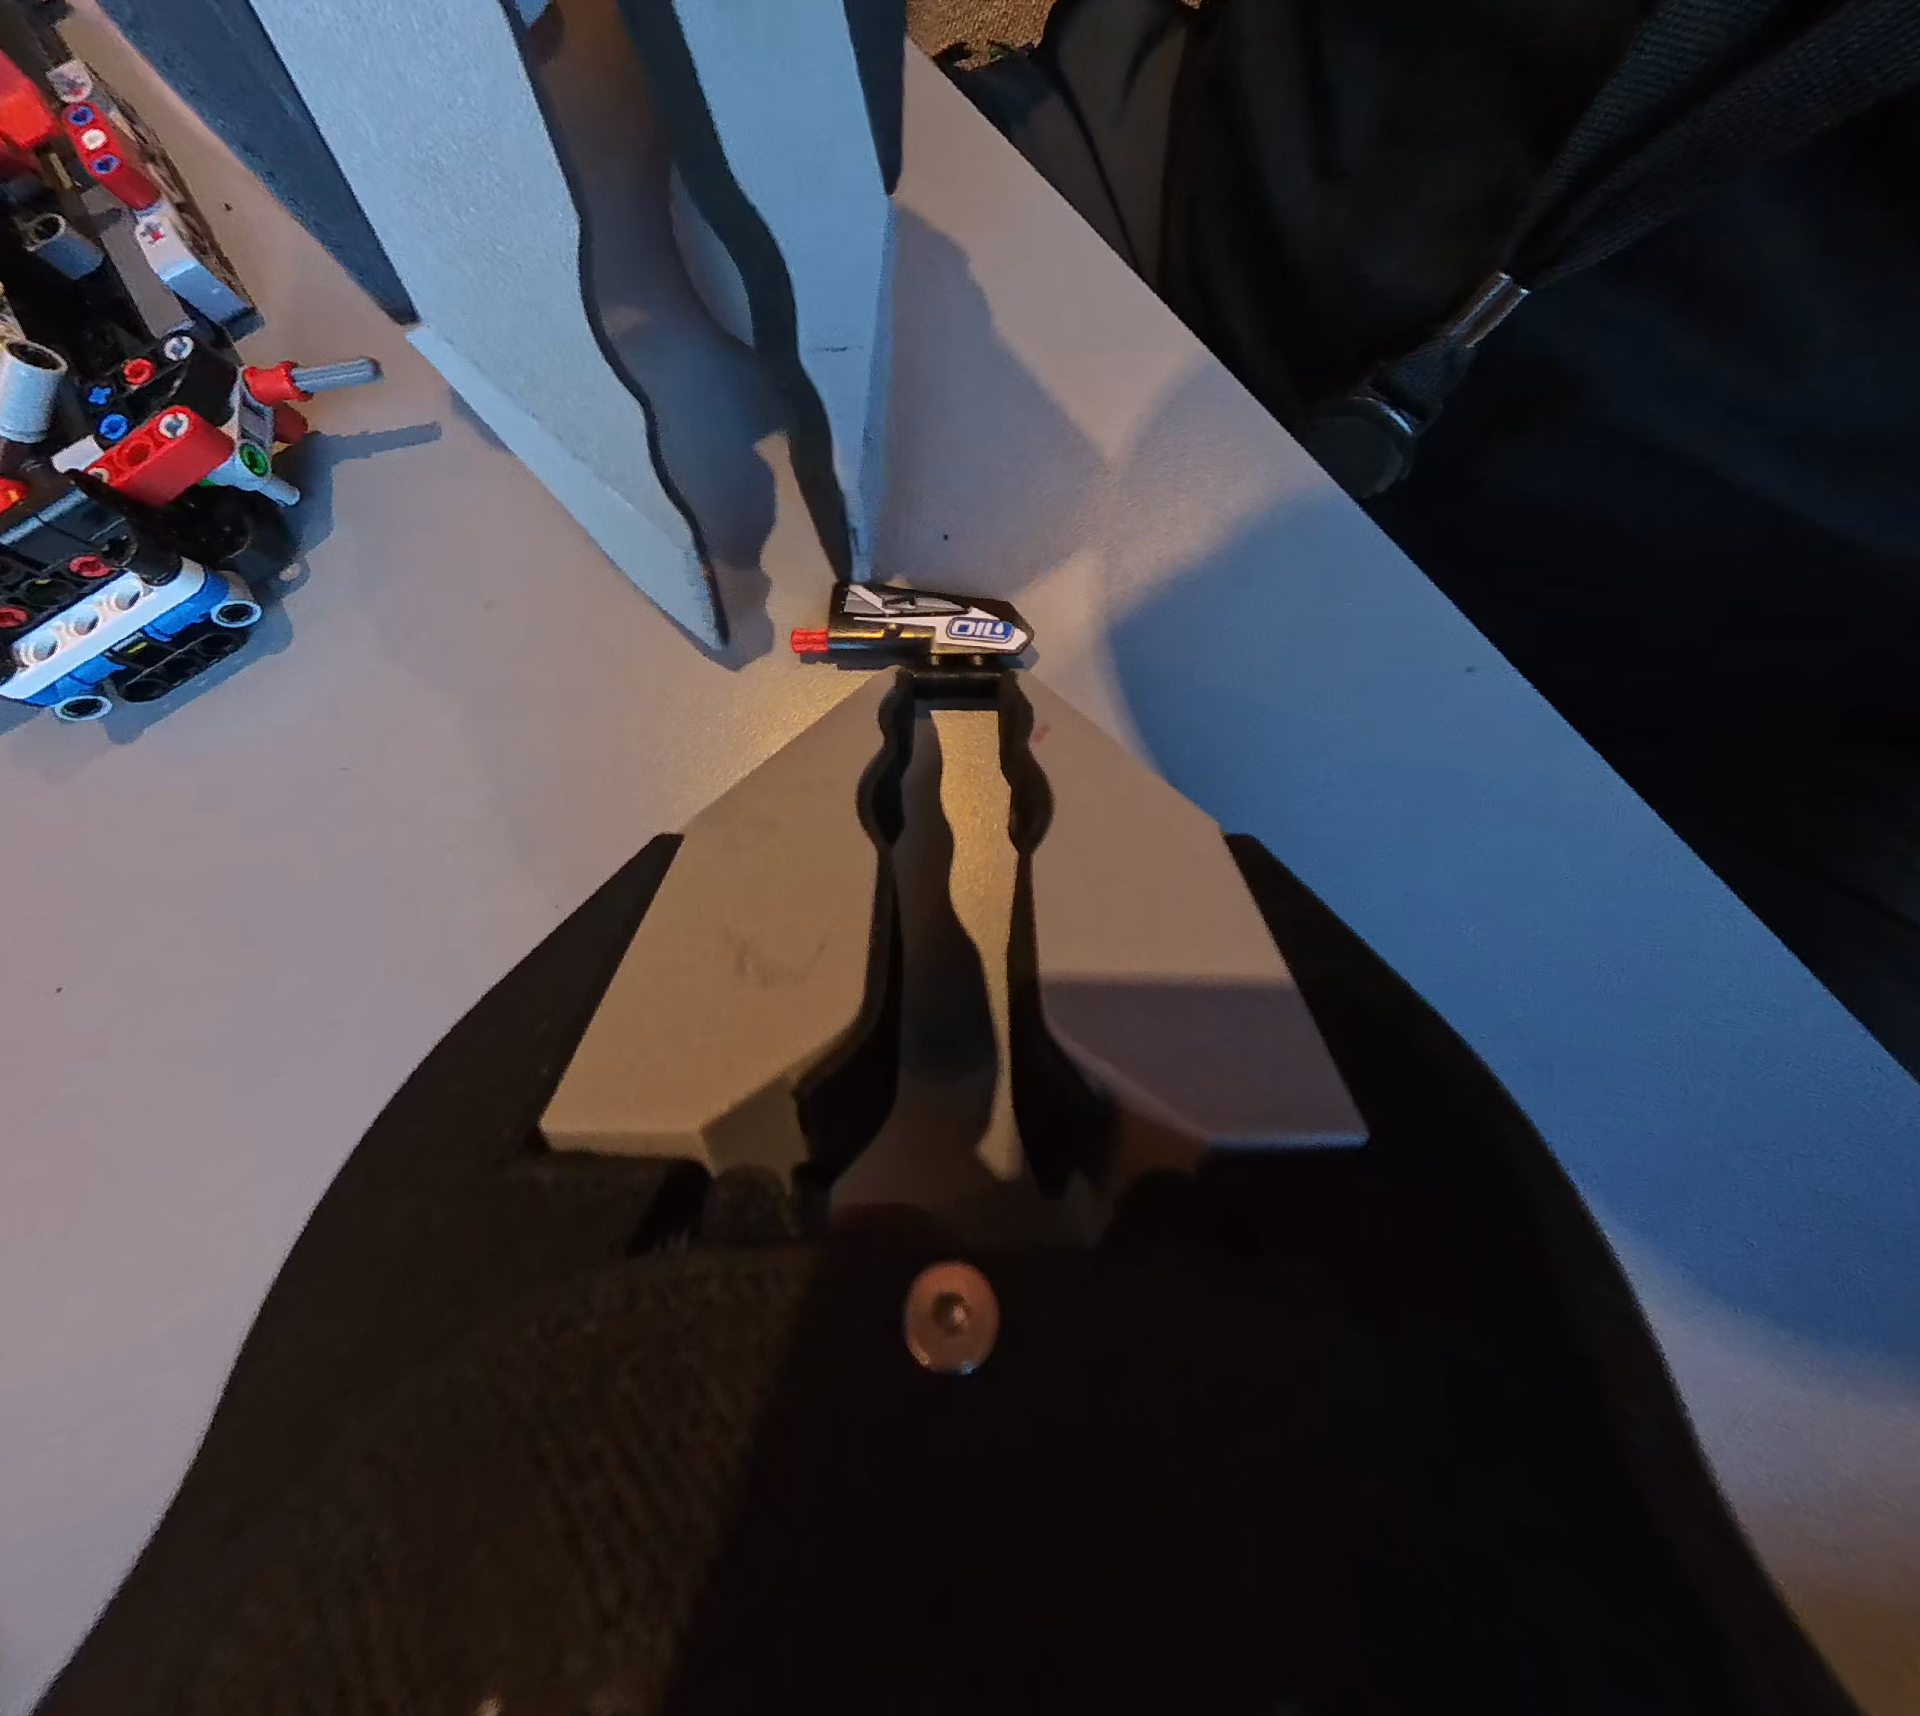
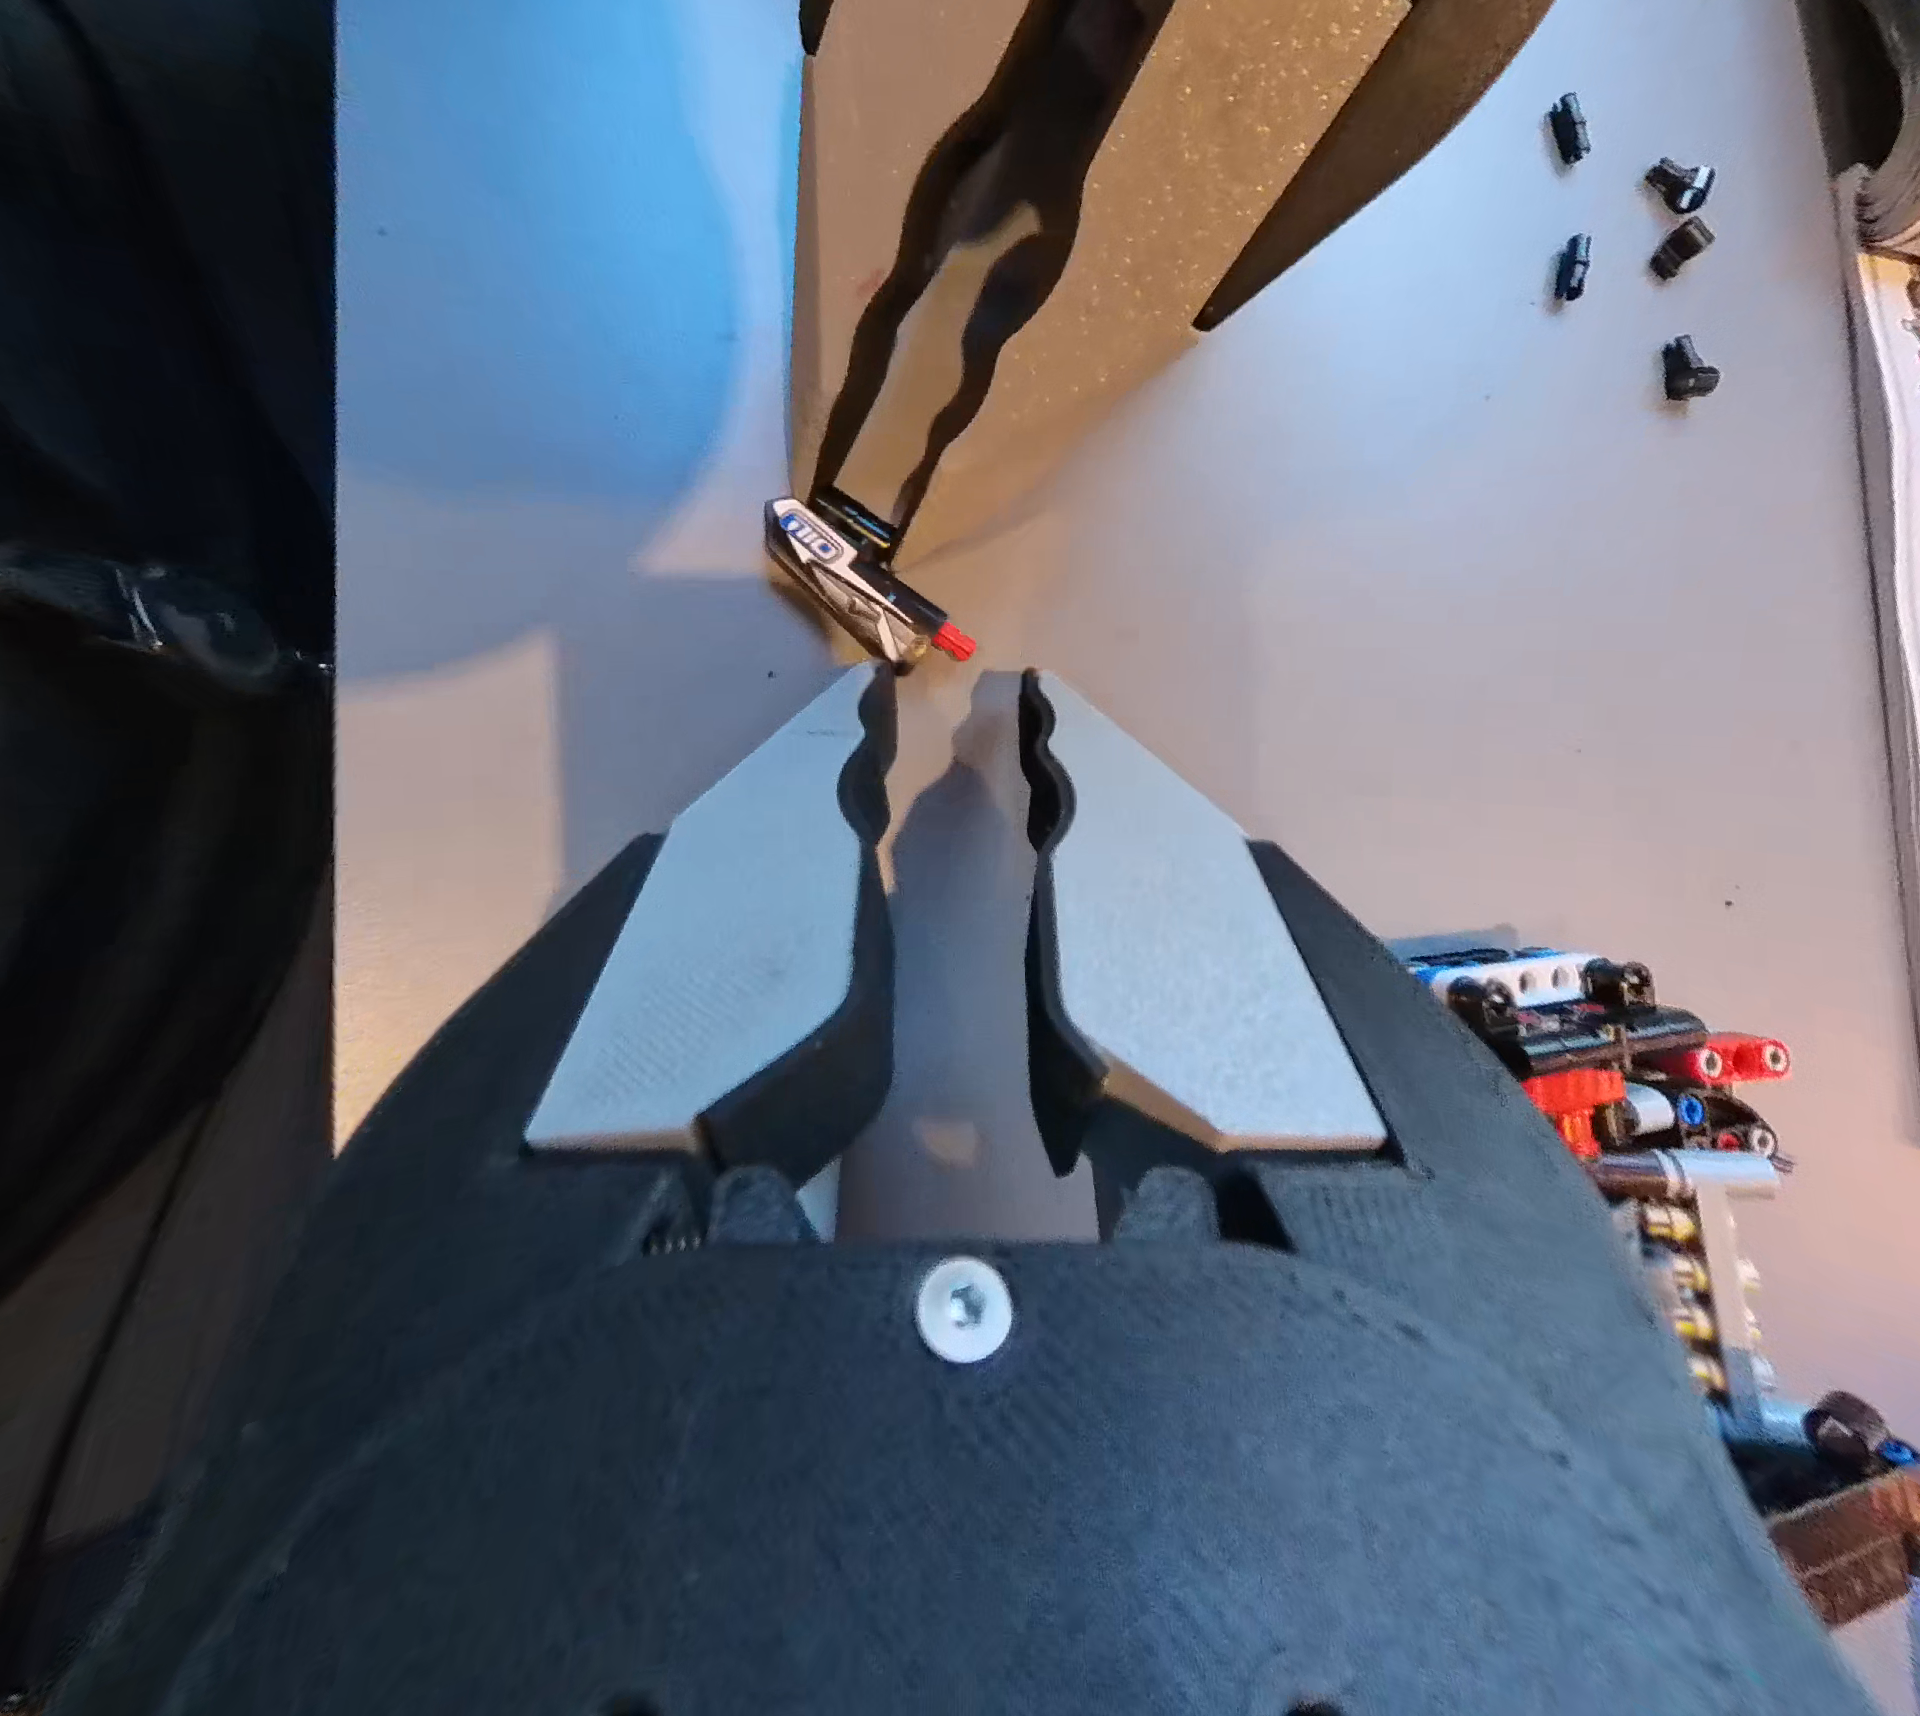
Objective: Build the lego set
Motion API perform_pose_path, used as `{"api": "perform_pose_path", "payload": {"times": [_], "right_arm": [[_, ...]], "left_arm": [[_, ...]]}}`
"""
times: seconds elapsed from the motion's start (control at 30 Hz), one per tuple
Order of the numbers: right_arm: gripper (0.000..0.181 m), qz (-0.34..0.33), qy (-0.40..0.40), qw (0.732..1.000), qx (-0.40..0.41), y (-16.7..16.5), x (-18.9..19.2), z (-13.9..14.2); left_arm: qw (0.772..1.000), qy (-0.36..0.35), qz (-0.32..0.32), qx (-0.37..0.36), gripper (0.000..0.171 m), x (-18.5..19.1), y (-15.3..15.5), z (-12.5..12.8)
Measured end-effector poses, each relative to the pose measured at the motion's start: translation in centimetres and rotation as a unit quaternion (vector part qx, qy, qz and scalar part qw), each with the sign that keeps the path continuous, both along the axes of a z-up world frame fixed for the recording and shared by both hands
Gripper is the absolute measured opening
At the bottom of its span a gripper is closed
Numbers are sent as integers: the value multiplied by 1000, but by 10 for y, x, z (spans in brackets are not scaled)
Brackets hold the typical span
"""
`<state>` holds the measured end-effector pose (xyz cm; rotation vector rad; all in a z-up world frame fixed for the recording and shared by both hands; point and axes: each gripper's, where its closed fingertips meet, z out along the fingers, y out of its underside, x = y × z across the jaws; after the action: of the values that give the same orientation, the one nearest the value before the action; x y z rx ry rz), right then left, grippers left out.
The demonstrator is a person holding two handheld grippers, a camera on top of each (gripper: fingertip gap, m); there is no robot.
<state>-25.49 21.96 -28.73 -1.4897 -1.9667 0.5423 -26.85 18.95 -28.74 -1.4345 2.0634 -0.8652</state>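
In the left wrist view the left gripper pinches the stickered black panel near the table's right edge, while in the right wrist view the right gripper, jaws parted, should square up on its red pin before closing
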Motion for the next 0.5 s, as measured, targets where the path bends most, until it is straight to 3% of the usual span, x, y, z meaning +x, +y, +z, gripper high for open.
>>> {"api": "perform_pose_path", "payload": {"times": [0.13,0.27,0.5], "right_arm": [[5,-38,-13,999,13,16,8,-2],[21,-12,23,998,-51,-4,0,9],[28,-3,35,996,-85,-17,-21,7]], "left_arm": [[1000,-1,0,1,12,0,0,0],[1000,1,1,-5,13,0,0,0],[1000,0,1,-4,13,0,0,0]]}}
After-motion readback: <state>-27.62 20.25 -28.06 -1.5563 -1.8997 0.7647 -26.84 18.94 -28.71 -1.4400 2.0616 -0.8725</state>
